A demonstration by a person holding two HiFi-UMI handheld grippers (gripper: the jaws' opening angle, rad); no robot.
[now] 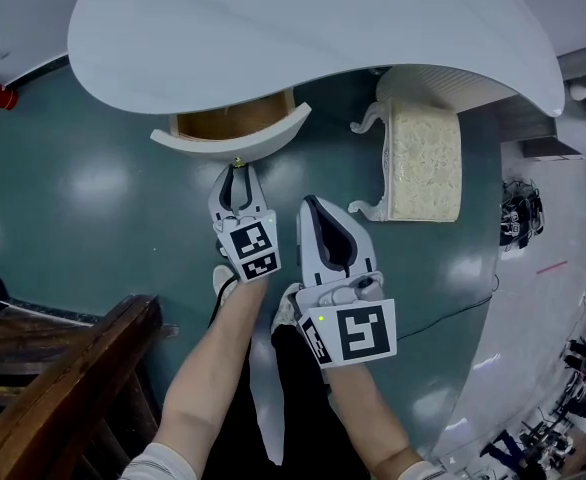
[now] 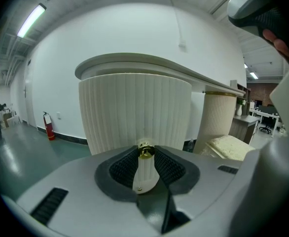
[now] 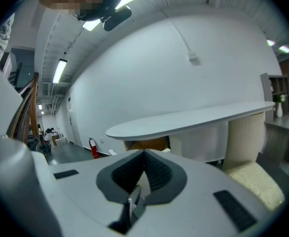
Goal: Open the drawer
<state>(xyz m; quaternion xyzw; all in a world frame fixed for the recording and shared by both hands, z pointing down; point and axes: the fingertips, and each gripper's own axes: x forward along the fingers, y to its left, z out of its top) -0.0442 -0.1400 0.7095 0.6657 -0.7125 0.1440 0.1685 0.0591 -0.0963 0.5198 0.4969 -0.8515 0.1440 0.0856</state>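
One drawer (image 1: 231, 146) out, front toward person (image 1: 208, 378), crosswise; left gripper (image 1: 238, 171) pinches knob (image 2: 145, 151), right gripper (image 1: 306, 204) clenched.

Head view steeply overhead, both gripper views low, close, facing shared drawer (image 1: 223, 148)

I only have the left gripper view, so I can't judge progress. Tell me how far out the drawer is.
Observer: Partly out. The drawer sticks out from under the tabletop, with its wooden inside showing.
Operator: Report the right gripper.
Observer: The right gripper is shut and empty. It is held beside the left gripper on the knob, short of the drawer.
Operator: Name anything close by.
Observer: Dark wooden furniture stands by your left arm.
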